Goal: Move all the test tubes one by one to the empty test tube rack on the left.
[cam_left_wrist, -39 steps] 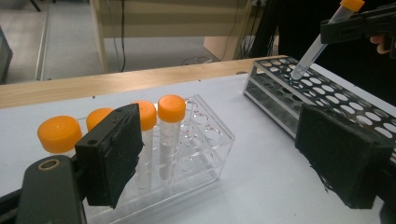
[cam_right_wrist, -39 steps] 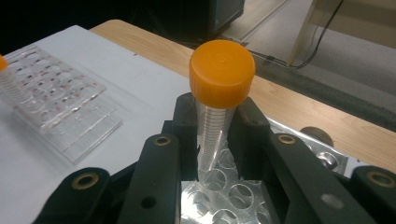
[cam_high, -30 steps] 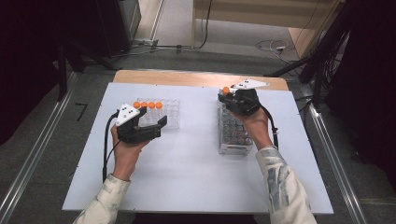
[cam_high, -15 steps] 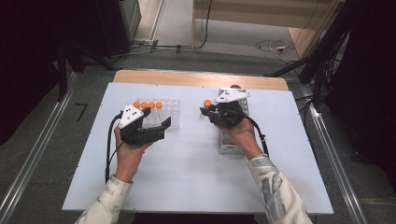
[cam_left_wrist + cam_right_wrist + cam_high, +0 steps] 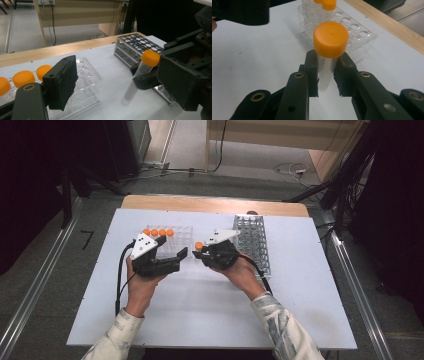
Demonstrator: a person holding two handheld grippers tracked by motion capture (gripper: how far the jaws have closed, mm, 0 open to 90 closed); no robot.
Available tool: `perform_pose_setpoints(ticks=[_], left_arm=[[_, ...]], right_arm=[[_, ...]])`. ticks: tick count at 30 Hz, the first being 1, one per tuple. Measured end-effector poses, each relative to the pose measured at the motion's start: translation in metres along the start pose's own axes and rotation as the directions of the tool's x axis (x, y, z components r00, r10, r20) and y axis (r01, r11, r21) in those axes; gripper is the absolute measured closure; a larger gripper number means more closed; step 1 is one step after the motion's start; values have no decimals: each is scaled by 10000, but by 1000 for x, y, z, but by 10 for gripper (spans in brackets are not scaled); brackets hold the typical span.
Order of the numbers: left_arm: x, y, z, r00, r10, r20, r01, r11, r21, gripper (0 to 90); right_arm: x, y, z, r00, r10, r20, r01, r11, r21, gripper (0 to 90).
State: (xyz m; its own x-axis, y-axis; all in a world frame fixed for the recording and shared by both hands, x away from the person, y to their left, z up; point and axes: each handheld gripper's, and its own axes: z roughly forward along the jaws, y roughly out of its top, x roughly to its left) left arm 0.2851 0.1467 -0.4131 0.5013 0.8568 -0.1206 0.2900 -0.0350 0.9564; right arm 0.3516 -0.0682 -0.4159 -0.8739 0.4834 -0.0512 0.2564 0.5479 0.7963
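The right claw [image 5: 204,254], clamped on an orange-capped tube [image 5: 329,53], has carried it from the metal rack [image 5: 252,242] toward the clear rack [image 5: 181,236], where the left claw [image 5: 172,256], apart but narrowing, waits.

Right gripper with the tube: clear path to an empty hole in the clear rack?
Probably yes. The right gripper holds the orange-capped tube just beside the clear rack, whose near holes look empty; the left gripper sits at the rack's front edge, possibly crowding it.

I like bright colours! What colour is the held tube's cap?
Orange cap; right gripper view.
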Motion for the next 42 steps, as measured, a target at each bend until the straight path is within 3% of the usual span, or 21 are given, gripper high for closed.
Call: perform_pose_setpoints(ticks=[7,18,29,42], left_arm=[[-4,-2,3,9996,172,212,-174,9998,102,220],[-6,-6,6,9955,688,648,-698,9975,136,438],[-5,-9,8,9929,816,861,-831,9964,145,645],[-7,-9,9,9914,893,952,-915,9956,188,698]], right_arm=[[11,4,13,9992,-103,-392,105,9999,39,717],[20,9,19,9978,-237,-611,238,9997,14,716],[23,11,19,9969,-316,-726,317,9995,8,716],[21,11,18,9966,-292,-774,293,9996,2,714]])
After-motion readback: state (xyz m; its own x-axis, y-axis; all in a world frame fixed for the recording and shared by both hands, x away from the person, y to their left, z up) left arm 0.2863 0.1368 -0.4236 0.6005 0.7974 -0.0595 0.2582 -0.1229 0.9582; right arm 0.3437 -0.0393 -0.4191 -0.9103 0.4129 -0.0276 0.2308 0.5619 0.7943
